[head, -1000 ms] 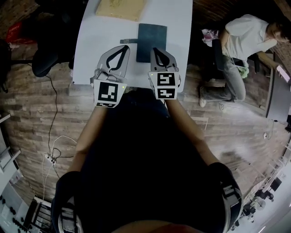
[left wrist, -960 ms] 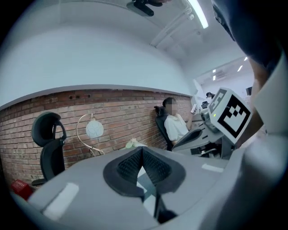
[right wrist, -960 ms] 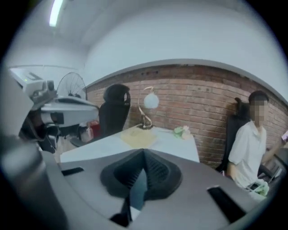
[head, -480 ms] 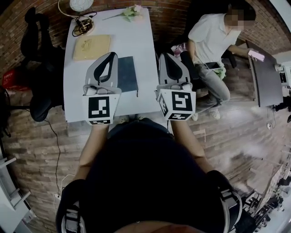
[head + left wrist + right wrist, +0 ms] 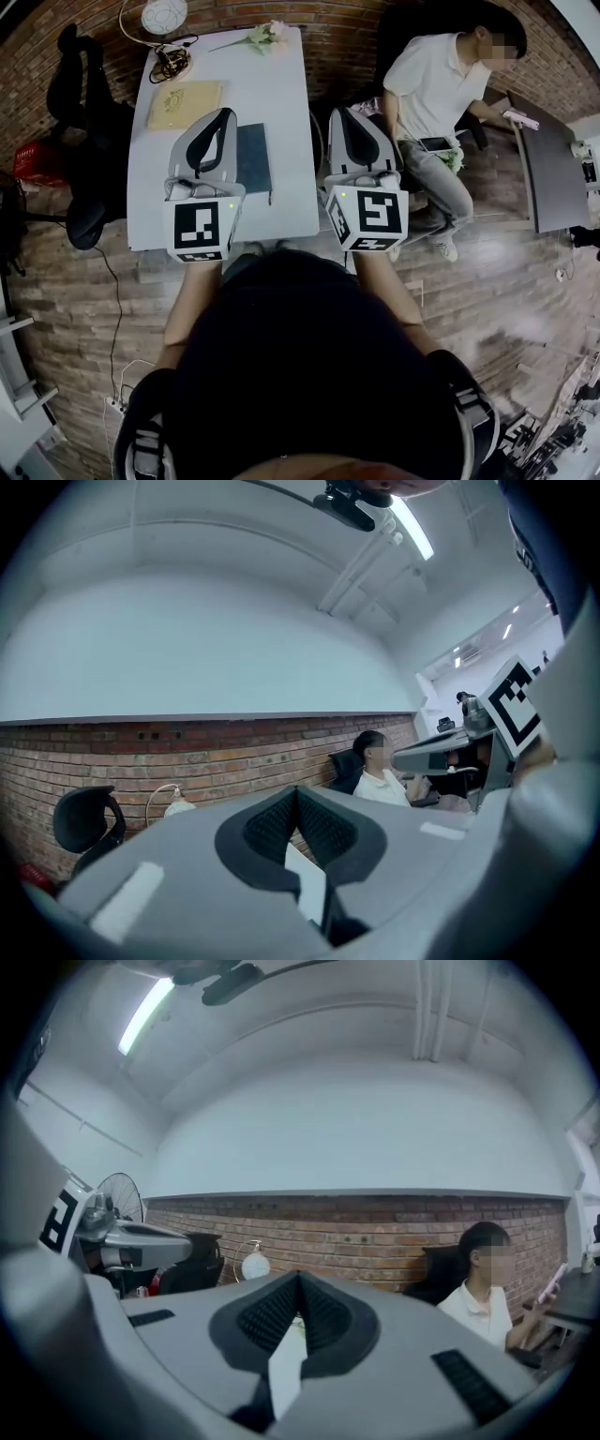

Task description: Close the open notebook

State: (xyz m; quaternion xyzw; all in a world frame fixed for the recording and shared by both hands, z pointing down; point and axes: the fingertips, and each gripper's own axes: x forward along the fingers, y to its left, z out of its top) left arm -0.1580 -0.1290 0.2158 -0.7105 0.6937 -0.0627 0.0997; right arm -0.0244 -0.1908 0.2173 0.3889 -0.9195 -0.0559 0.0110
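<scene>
The left gripper (image 5: 223, 113), jaws pressed together on nothing, hangs over a white table (image 5: 286, 94), its own camera (image 5: 296, 790) looking level at a brick wall rather than down at the work. The right gripper (image 5: 340, 113) is likewise clenched and empty (image 5: 298, 1277), and from the head view it sits past the table's right edge, over the floor.

The notebook (image 5: 252, 157) lies flat on the table below and just right of the left gripper, which hides its left margin. It falls between the two grippers but is plainly nearer the left one. Its long axis runs away from the person, roughly parallel to both grippers.

Only a dark cover shows and no pages, so the book appears already shut. If any press on the cover is left, it is a drop down and slightly right for the left gripper, and a longer reach left for the right one.
</scene>
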